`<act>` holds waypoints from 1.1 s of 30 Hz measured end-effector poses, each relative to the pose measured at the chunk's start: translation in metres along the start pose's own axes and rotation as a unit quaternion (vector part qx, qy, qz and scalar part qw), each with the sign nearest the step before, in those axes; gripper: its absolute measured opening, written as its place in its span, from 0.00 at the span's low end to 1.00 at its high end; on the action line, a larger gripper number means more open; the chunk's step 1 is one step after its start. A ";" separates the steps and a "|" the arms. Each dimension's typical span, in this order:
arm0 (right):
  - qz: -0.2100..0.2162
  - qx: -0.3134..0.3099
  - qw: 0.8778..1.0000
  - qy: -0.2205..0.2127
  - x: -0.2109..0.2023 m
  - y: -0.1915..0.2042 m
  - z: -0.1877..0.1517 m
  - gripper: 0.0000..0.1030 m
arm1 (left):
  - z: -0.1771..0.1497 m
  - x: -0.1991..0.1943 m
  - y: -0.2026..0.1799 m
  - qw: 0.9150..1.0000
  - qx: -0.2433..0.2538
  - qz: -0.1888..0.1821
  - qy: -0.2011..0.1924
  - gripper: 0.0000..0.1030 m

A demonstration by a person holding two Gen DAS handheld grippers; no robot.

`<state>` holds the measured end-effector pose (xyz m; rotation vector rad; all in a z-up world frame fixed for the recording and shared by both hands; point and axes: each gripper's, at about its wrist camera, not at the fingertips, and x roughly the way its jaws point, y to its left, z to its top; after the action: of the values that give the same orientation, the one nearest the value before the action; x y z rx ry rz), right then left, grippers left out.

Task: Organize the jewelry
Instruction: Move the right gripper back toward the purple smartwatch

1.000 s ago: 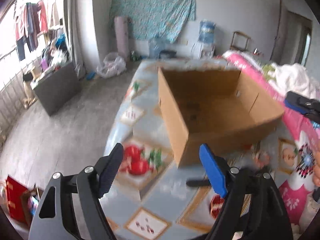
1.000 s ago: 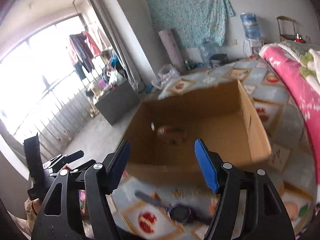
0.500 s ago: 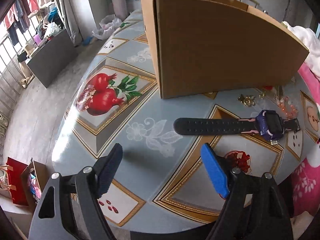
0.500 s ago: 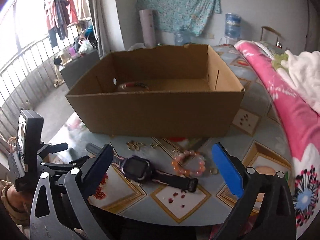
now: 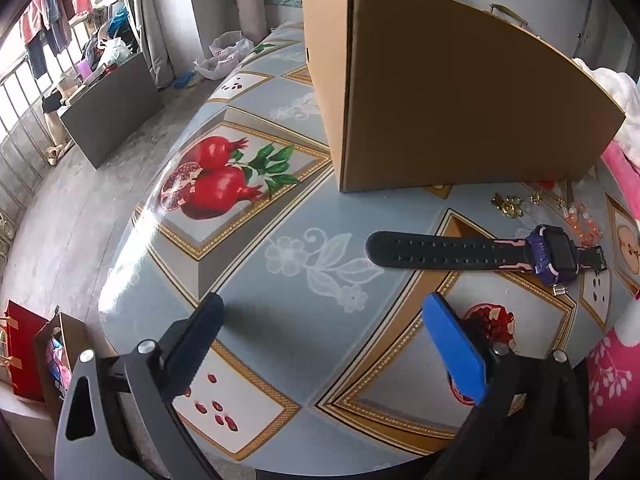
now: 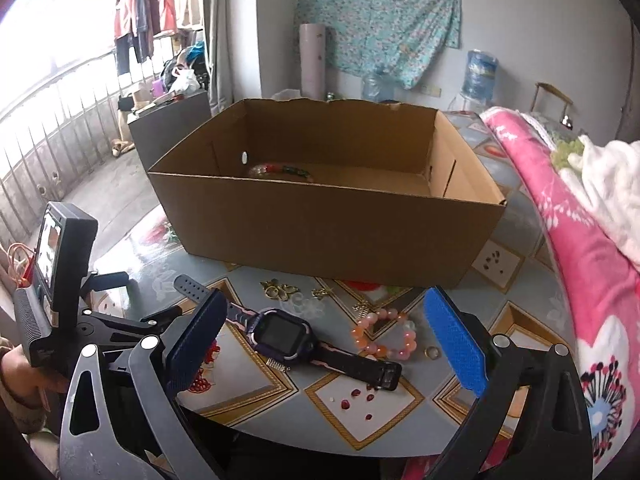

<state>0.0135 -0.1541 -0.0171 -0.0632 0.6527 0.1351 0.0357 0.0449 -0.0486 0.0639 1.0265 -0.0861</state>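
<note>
The purple watch lies flat on the patterned table, strap stretched out, just ahead of the right gripper and between its wide-spread fingers. From the left gripper, also gaping wide and holding nothing, the watch sits ahead and to the right. Right of the watch lies a pink bead bracelet, with small gold pieces beyond. Farther ahead stands the open cardboard box, a beaded strand inside.
</note>
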 end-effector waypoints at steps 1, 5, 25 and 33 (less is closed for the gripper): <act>0.004 0.000 1.000 -0.003 -0.001 0.000 0.000 0.92 | 0.000 0.000 0.000 1.000 0.003 0.001 -0.001 0.96; 0.012 -0.003 1.000 -0.026 -0.007 -0.001 0.001 0.92 | 0.000 0.000 -0.001 1.000 0.004 0.001 0.001 0.96; 0.093 0.105 0.990 -0.019 0.005 -0.049 -0.005 0.91 | 0.002 -0.003 0.004 0.999 0.029 -0.021 -0.020 0.95; 0.109 0.110 0.988 -0.001 0.009 -0.054 -0.008 0.86 | 0.005 -0.018 0.009 0.995 0.026 -0.062 -0.067 0.92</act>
<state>0.0238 -0.2073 -0.0284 0.2206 0.6676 0.2728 0.0319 0.0540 -0.0301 0.0410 0.8944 -0.2279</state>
